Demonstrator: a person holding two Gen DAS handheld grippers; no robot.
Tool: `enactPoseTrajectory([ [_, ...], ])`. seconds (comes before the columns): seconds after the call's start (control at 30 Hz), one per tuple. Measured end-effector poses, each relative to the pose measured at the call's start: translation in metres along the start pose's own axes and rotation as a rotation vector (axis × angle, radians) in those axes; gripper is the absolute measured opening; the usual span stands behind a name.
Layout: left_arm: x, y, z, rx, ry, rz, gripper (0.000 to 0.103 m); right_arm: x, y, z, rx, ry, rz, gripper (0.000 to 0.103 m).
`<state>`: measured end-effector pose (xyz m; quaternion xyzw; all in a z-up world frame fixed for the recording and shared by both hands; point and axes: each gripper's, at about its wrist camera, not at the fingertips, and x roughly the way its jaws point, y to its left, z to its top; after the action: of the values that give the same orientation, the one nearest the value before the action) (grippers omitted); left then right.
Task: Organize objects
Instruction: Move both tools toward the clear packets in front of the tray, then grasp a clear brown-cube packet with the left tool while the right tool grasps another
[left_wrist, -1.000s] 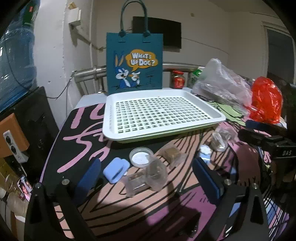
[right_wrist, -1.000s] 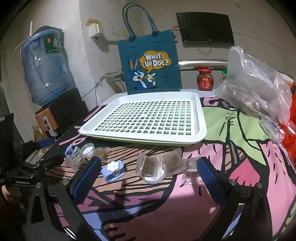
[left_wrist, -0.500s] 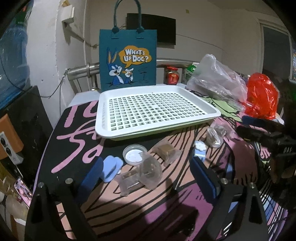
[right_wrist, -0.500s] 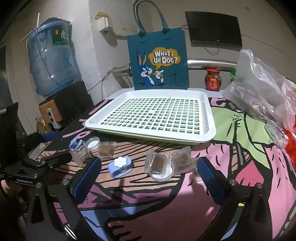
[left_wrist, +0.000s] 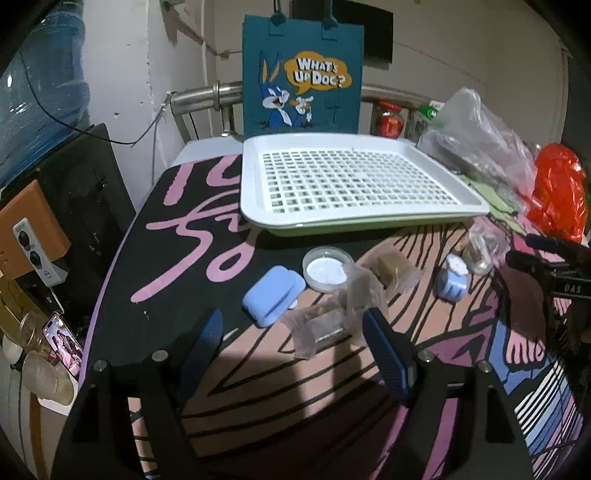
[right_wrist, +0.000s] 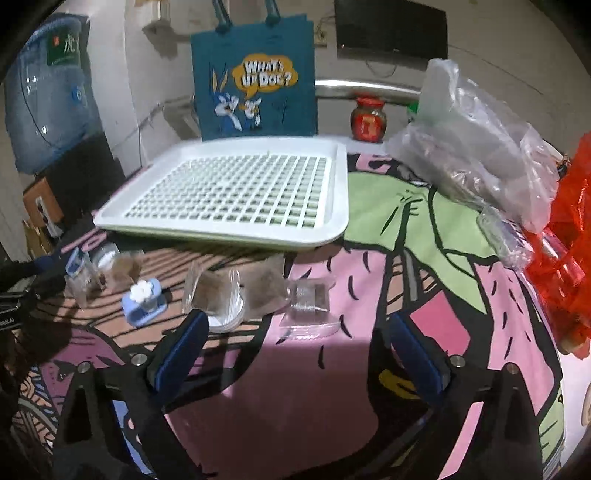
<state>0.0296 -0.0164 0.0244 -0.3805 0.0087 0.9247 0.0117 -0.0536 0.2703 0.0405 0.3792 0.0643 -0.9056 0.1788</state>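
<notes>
Both grippers hang over a surface (left_wrist: 177, 258) covered with a cartoon-printed cloth, and both have closed in on the small things lying in front of the white perforated tray (left_wrist: 354, 177), which fill more of each view than a second ago. The left gripper (left_wrist: 291, 339) has open jaws that have just been closing; its blue pads now stand closer together than before, with a crumpled clear packet (left_wrist: 325, 325) lying between the fingertips, and no pad presses on it. Just beyond it lie a light-blue clip case (left_wrist: 271, 295), a round clear dish with a white bottom (left_wrist: 327, 269) and a clear packet with a brown block (left_wrist: 395, 269), all on the cloth and none in the tray. The right gripper (right_wrist: 295, 332) also has open jaws that have just been closing a little; a flat clear packet (right_wrist: 310, 302) lies on the pink cloth between its fingertips, untouched. To its left sit two brown-filled packets over a round dish (right_wrist: 221, 291) and a blue holder with a white flower (right_wrist: 144, 299). The tray holds nothing. The teal bunny bag (left_wrist: 301, 74) stands upright behind the tray as before, and clear and red plastic bags (right_wrist: 476, 147) lie to the right.
</notes>
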Motion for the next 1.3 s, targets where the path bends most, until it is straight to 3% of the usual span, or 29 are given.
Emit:
enactPoseTrajectory([
  [0.13,0.013,0.000,0.000,-0.005,0.063,0.002,0.074,0.008,0.000,0.000,0.003,0.036,0.003,0.090],
  [0.23,0.017,-0.004,0.002,-0.001,0.079,-0.014,0.071,0.014,0.000,-0.001,0.011,0.065,0.017,0.080],
  [0.37,0.020,-0.012,0.004,0.018,0.087,-0.035,0.067,0.018,0.002,0.002,0.009,0.073,0.025,0.078],
  [0.43,0.023,-0.014,0.005,0.022,0.095,-0.053,0.060,0.020,0.003,0.004,0.007,0.074,0.029,0.077],
  [0.57,0.025,-0.016,0.007,0.018,0.099,-0.093,0.050,0.024,0.004,0.007,0.006,0.084,0.036,0.065],
  [0.73,0.024,-0.013,0.006,-0.002,0.096,-0.139,0.033,0.023,-0.001,0.005,0.024,0.086,0.082,0.060],
  [0.8,0.024,-0.015,0.006,0.006,0.095,-0.142,0.033,0.023,0.000,0.005,0.017,0.088,0.097,0.047],
  [0.83,0.023,-0.017,0.006,0.014,0.092,-0.147,0.032,0.024,0.002,0.005,0.013,0.090,0.110,0.036],
  [0.87,0.022,-0.018,0.005,0.022,0.089,-0.152,0.028,0.023,0.003,0.004,0.009,0.092,0.125,0.026],
  [0.9,0.021,-0.019,0.005,0.028,0.088,-0.163,0.015,0.022,0.005,0.004,0.003,0.090,0.133,0.023],
  [0.93,0.019,-0.020,0.004,0.033,0.081,-0.159,0.010,0.022,0.006,0.003,-0.001,0.087,0.130,0.020],
  [0.97,0.018,-0.020,0.004,0.036,0.081,-0.157,0.010,0.021,0.007,0.003,-0.004,0.085,0.131,0.015],
  [1.3,0.001,-0.023,-0.006,0.067,0.051,-0.185,0.010,0.000,0.008,-0.005,-0.008,0.030,0.152,0.012],
])
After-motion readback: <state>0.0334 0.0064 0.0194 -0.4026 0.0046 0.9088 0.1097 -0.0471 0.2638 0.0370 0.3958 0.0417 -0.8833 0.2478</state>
